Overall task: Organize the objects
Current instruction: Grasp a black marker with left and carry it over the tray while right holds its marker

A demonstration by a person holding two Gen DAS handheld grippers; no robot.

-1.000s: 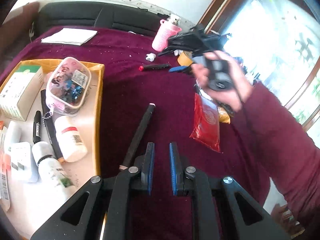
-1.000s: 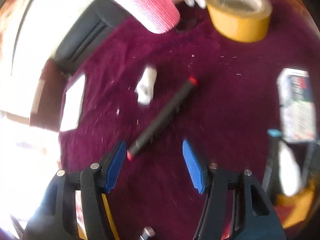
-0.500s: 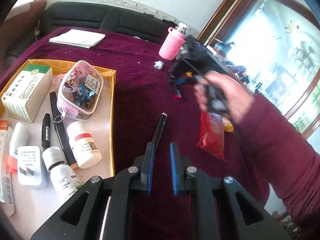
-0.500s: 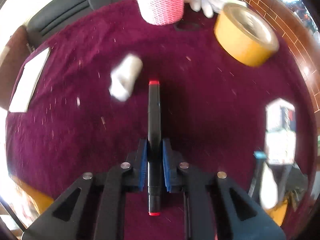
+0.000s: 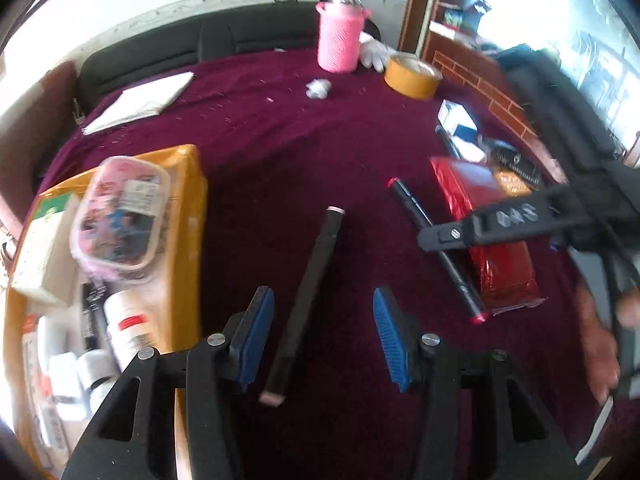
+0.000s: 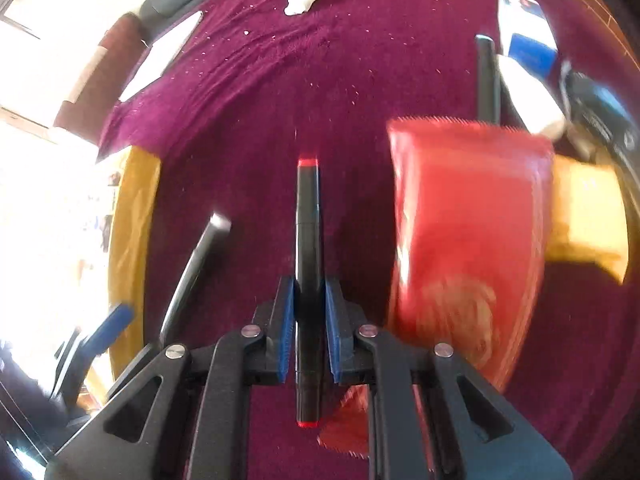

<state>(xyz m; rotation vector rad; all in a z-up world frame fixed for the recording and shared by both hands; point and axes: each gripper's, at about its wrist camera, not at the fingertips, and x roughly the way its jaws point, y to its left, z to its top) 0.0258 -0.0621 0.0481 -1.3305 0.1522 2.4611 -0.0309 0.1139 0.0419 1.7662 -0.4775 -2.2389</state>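
The black marker [image 6: 307, 280] with red ends is clamped between the fingers of the right hand-held gripper [image 6: 308, 320], a red packet [image 6: 468, 248] just to its right. The left hand-held gripper [image 5: 324, 328] has its fingers spread apart around a black stick [image 5: 308, 300] on the worktop [image 5: 280, 128]. To its left, a yellow tray [image 5: 188, 248] holds a clear lidded box [image 5: 120, 220], white bottles [image 5: 128, 332] and a carton [image 5: 44, 256].

so the black marker with red end caps [image 6: 307, 240] is up off the maroon cloth, black pink-tipped marker [image 5: 308, 300] lying flat on it
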